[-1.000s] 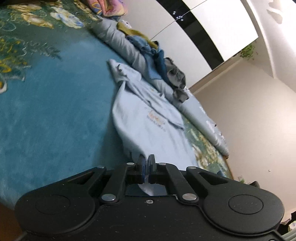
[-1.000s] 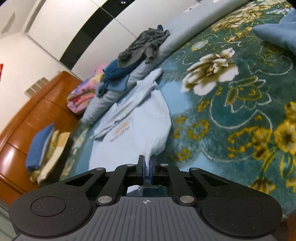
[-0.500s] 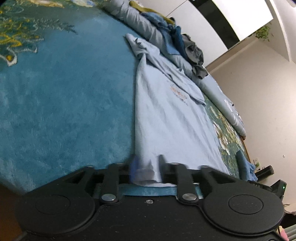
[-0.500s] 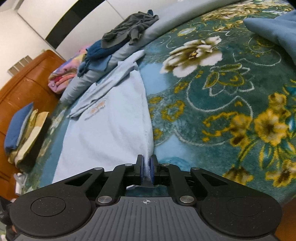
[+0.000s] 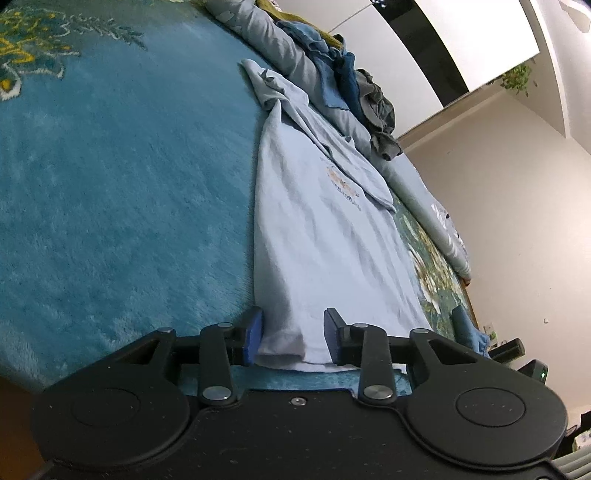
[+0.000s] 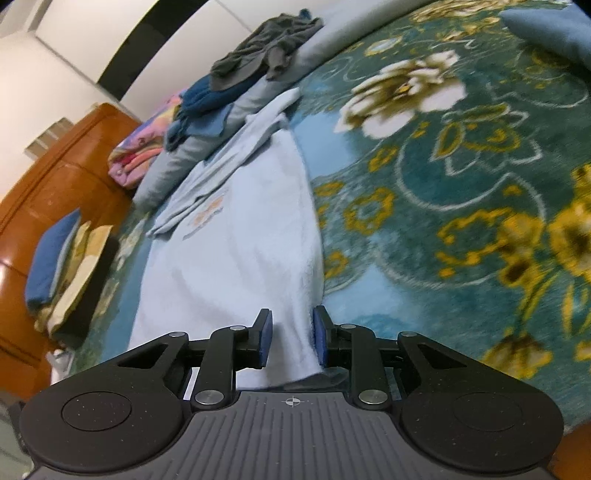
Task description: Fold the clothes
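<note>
A pale blue T-shirt (image 5: 325, 243) with an orange chest print lies flat on the teal floral blanket (image 5: 110, 184), sleeves folded in over the chest. It also shows in the right wrist view (image 6: 236, 266). My left gripper (image 5: 293, 339) is open, its blue pads either side of the shirt's bottom left hem corner. My right gripper (image 6: 291, 341) is open, its pads either side of the bottom right hem corner. The cloth lies loose between both pairs of pads.
A grey bolster (image 6: 332, 40) along the far edge carries a heap of dark grey and blue clothes (image 6: 258, 55). Folded pink bedding (image 6: 136, 155) and stacked pillows (image 6: 59, 266) sit by the wooden headboard (image 6: 55, 192). A blue garment (image 6: 554, 29) lies far right.
Both grippers lowered the shirt's hem onto the blanket and opened, the left first, then the right. The shirt now lies stretched flat.
</note>
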`<state>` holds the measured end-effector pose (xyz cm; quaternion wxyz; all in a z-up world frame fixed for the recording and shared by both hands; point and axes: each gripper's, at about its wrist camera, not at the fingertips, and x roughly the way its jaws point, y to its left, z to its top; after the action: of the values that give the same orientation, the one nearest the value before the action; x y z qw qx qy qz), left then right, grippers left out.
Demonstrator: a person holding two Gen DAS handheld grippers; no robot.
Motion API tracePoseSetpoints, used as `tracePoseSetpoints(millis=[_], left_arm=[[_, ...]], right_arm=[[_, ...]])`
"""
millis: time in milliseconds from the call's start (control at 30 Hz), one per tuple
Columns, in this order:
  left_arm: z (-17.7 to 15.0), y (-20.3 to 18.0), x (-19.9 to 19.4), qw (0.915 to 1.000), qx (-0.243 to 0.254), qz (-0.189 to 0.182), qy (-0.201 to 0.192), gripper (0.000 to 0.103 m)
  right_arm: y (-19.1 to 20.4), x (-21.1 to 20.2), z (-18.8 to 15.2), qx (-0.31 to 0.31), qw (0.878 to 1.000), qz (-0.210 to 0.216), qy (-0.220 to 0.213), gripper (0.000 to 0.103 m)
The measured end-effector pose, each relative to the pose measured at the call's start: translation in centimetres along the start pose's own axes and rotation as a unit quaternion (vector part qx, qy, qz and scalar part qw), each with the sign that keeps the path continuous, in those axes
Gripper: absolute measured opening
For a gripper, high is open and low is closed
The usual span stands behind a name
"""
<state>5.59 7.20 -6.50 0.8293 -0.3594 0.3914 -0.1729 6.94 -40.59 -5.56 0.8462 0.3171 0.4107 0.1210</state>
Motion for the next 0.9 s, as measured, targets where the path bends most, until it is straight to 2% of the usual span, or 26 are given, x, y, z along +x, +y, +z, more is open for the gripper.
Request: tracePoseSetpoints(millis=[67,167,367,467,533,600,633,667,767,900], left_arm=[[-0.1,0.3,-0.2,0.9999,-0.010,-0.003,0.001,0.032],[-0.3,0.6,-0.6,0.9998,-0.019,0.000,0.000,0.033],[-0.4,-0.4,-0.1,1.0000,-0.007,0.006,0.004,0.038],[-0.5,-0.6,0.0,1.0000,-0.006,0.005,0.004,0.036],[-0.6,-0.4,-0.3,0.9999,-0.011,0.006,0.002,0.030],[-0.7,-0.3,-0.4,0.9998,-0.008,0.017,0.004,0.014],[-0.7,-0.4,-0.5,0.9998,-0.008,0.017,0.005,0.011],[-0.8,-0.4,-0.5,0.9998,-0.009,0.014,0.005,0.002],[-0.7,-1.0,-1.0,0.9999,0.002,0.000,-0.013,0.002],[1.0,-1.5,-2.4,0.9979,-0.009,-0.034,-0.055,0.002]], right_arm=[[-0.2,-0.2,-0.2,0.009,1.000,0.005,-0.002,0.020],[-0.6,-0.6,-0.5,0.016,1.000,0.008,0.003,0.012],[-1.0,-0.4,-0.8,0.029,0.999,0.014,0.009,0.012],[-0.7,-0.2,-0.8,0.028,0.999,0.017,0.011,0.012],[-0.6,-0.2,-0.8,0.027,0.999,0.016,0.012,0.012],[-0.6,-0.3,-0.8,0.026,0.999,0.014,0.012,0.012],[-0.6,-0.4,-0.8,0.026,1.000,0.014,0.012,0.012],[-0.7,-0.5,-0.9,0.026,0.999,0.014,0.013,0.012],[-0.8,-0.8,-0.8,0.034,0.999,0.033,0.007,0.006],[-1.2,-1.7,0.1,0.064,0.995,0.068,-0.025,0.005]])
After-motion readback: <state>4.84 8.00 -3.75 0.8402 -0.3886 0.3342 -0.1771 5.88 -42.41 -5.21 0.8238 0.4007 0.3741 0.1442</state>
